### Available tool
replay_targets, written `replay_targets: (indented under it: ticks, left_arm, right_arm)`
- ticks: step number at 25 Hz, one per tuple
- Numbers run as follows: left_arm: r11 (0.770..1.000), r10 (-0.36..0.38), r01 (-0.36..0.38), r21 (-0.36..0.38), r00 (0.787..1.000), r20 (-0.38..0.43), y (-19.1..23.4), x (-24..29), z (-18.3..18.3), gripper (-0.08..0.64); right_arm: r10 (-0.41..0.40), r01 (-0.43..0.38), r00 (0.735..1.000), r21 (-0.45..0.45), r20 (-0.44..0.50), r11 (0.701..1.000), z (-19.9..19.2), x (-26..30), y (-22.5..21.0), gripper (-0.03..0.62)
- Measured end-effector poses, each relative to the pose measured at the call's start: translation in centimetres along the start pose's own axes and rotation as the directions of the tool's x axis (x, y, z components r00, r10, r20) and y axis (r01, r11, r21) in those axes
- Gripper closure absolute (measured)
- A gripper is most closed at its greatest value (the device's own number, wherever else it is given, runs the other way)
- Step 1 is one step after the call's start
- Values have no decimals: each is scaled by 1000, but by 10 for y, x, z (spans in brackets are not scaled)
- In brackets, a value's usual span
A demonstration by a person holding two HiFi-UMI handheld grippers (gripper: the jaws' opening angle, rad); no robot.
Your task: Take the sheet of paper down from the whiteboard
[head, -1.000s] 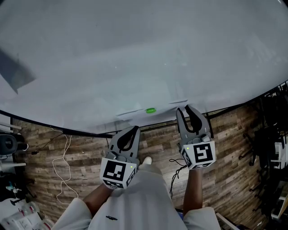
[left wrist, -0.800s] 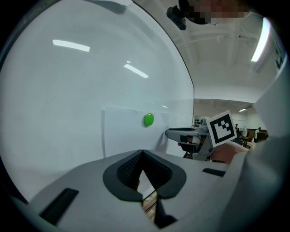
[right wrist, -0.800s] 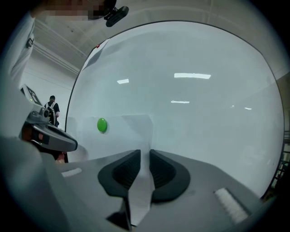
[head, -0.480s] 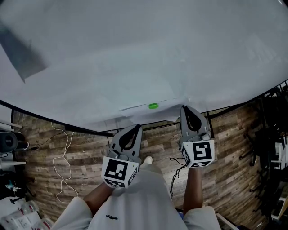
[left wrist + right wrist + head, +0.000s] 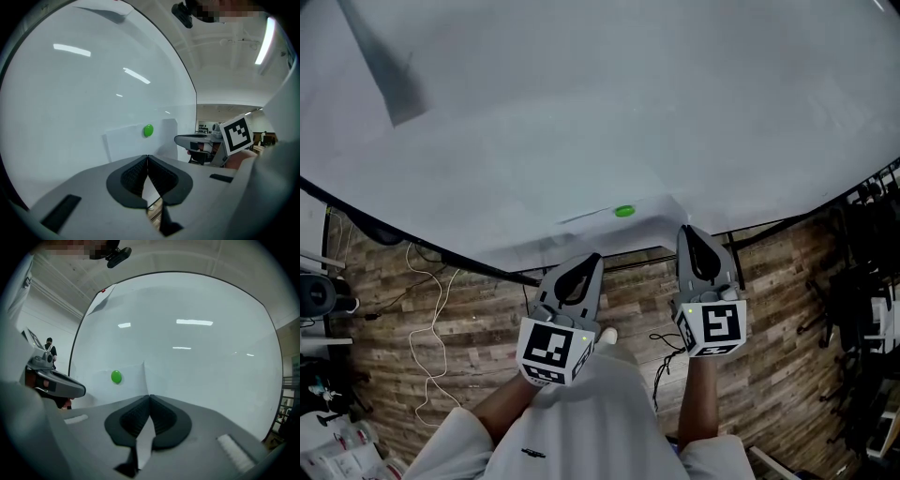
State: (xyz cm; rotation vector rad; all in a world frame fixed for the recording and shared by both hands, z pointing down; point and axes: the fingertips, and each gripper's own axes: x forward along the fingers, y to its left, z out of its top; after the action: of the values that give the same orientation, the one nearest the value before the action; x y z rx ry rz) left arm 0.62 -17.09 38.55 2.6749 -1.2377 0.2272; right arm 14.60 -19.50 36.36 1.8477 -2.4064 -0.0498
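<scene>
The right hand-held gripper (image 5: 690, 231), its jaws wide apart a second ago, has just closed and now pinches the right edge of the sheet of paper (image 5: 598, 232). It points straight at the whiteboard (image 5: 581, 112), with the forearm (image 5: 701, 403) in line behind it. The left hand-held gripper (image 5: 593, 258) has its jaws together on nothing and points at the board just below the sheet. The sheet is white and sits low on the board near its bottom rim, pinned by a green magnet (image 5: 624, 211) near its top edge. Its right part curves away from the board.
</scene>
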Motion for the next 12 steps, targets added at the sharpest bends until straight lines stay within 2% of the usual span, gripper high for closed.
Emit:
replay_targets:
  ticks: [5,12]
  left_arm:
    - [1000,-21,21,-1,1000,14,-4,2,6,552]
    - [986,-126,130,-108,991,42,-19,7,19,530]
  right_arm:
    - [-8,8,1000,31,18,1000,3,-9,7,583]
    - [-20,19,1000,35,22,999,6,-14,12,581]
